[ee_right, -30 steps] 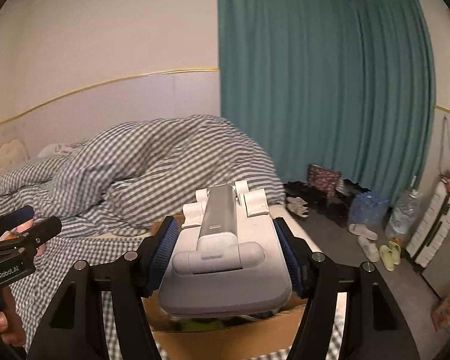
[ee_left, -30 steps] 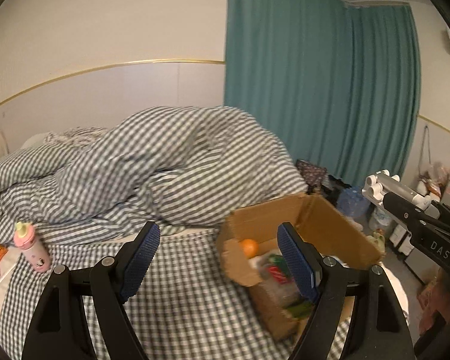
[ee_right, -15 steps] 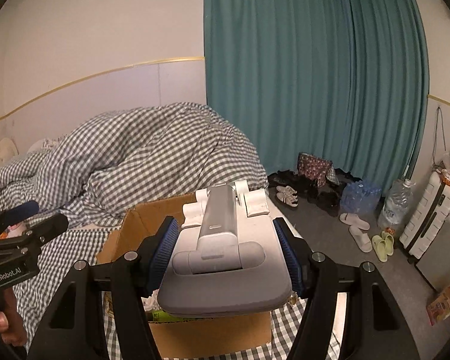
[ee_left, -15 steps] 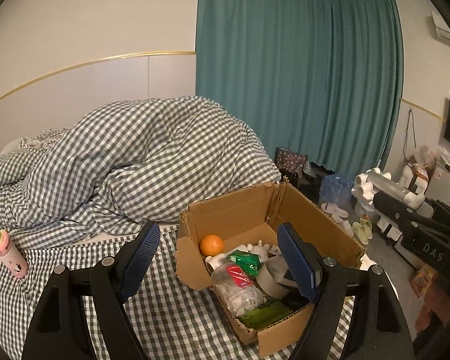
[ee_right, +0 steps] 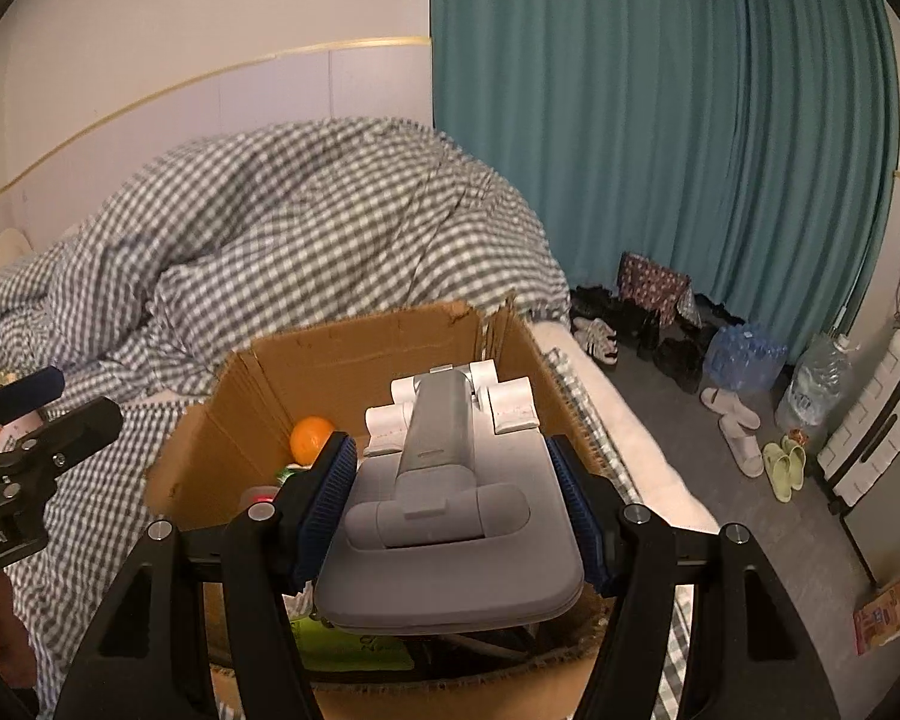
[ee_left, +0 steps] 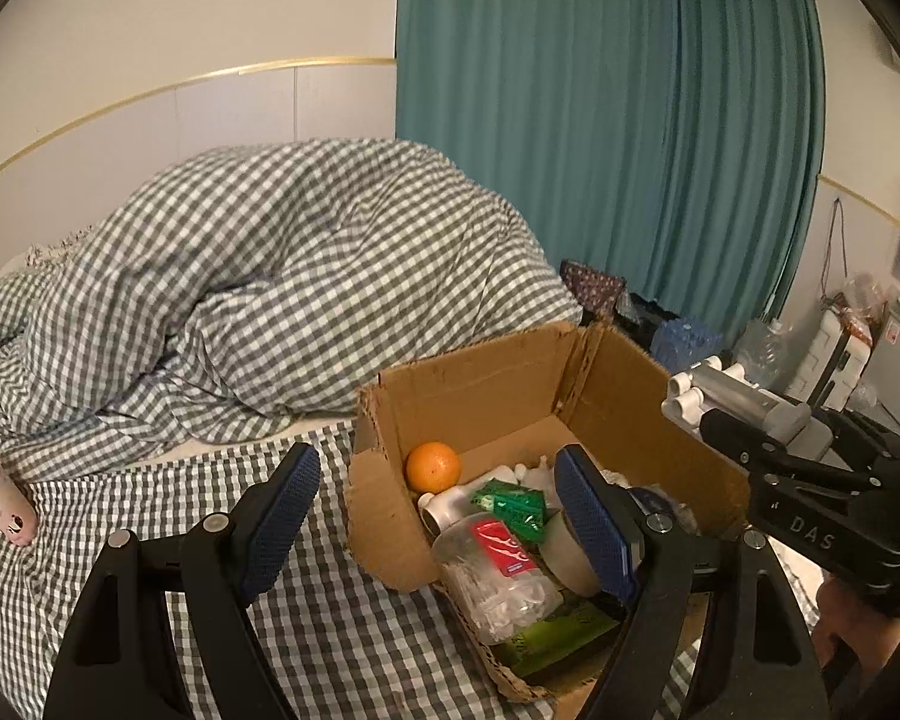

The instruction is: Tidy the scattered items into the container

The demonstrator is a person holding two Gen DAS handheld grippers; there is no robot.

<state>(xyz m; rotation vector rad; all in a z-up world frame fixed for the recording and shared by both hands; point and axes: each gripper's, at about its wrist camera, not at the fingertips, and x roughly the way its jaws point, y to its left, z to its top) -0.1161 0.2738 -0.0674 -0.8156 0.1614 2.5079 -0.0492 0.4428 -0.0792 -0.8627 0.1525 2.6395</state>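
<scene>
A cardboard box [ee_left: 642,384] [ee_right: 354,348] sits open on the checked bedsheet. Inside lie an orange [ee_left: 432,467] [ee_right: 311,437], a clear tub with a red label [ee_left: 498,576], a green packet [ee_left: 519,507] and a tape roll [ee_left: 564,546]. My right gripper [ee_right: 453,501] is shut on a grey folding phone stand [ee_right: 450,540], held above the box's near side; the stand [ee_left: 744,399] also shows at the right of the left wrist view. My left gripper [ee_left: 444,501] hangs open and empty over the box's left wall. A pink bottle [ee_left: 0,495] lies on the bed at far left.
A heaped checked duvet [ee_left: 282,276] fills the bed behind the box. Teal curtains [ee_right: 660,120] hang at the back. On the floor to the right are shoes and slippers [ee_right: 744,426], water bottles [ee_right: 810,384] and a white suitcase [ee_right: 876,444].
Both grippers came down and closer to the box, which now looms larger with its contents in view. The stand stays clamped in the right gripper; the left stays open.
</scene>
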